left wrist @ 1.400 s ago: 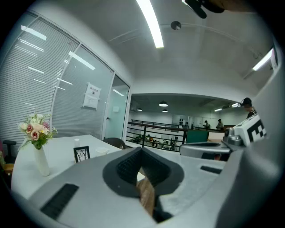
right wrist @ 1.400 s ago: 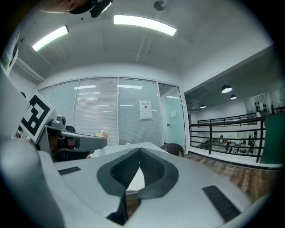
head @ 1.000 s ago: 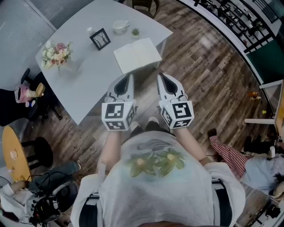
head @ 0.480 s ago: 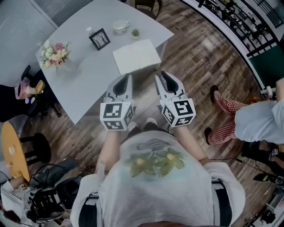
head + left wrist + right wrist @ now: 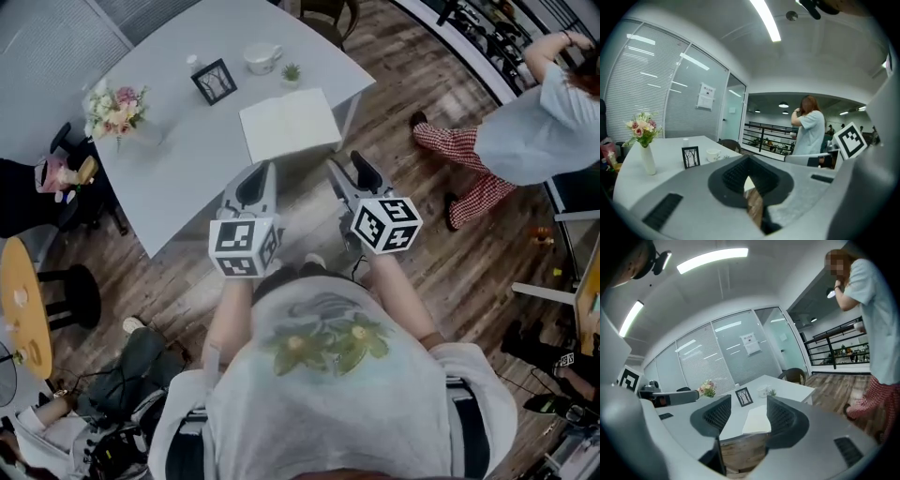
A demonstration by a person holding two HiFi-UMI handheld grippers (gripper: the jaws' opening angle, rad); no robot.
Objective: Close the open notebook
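Observation:
The open notebook lies with white pages up near the front edge of the grey table. Both grippers hover over the wooden floor short of that edge, apart from the notebook. My left gripper points at the table with its jaws together and nothing in them. In the left gripper view only a thin slit shows between the pads. My right gripper is opening its jaws, with nothing held. The right gripper frames the notebook in the distance between its fingers.
On the table stand a picture frame, a cup, a small plant and a vase of flowers. A person in red checked trousers stands at the right. A yellow round table sits at the left.
The right gripper's jaws have spread apart and it has rolled and moved toward the table. The left gripper shifted slightly. The bystander walked from lower right to upper right.

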